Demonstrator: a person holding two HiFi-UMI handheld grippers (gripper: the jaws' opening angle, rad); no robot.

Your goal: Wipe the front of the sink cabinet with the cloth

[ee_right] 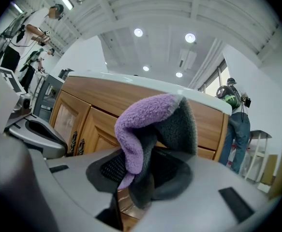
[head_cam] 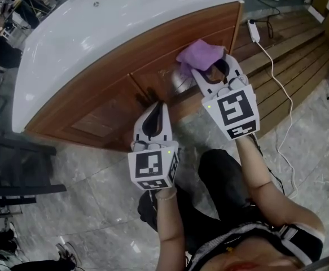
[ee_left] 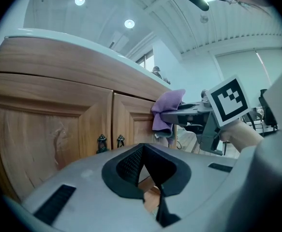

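Cloth (head_cam: 197, 54): purple, pinched in right gripper (head_cam: 210, 68), bunched ahead of the jaws, likely so the pile meets wood first; held at upper right door of sink cabinet (head_cam: 105, 114). Left gripper (head_cam: 157, 107): clenched, empty, parked low near handles (ee_left: 102, 142). Cloth-to-door contact unclear.

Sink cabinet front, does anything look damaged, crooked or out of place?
Nothing crooked. The left-hand door panel shows a pale streaky mark; smear or grain, I cannot tell. A white adapter and its cable lie loose on the wooden floor.
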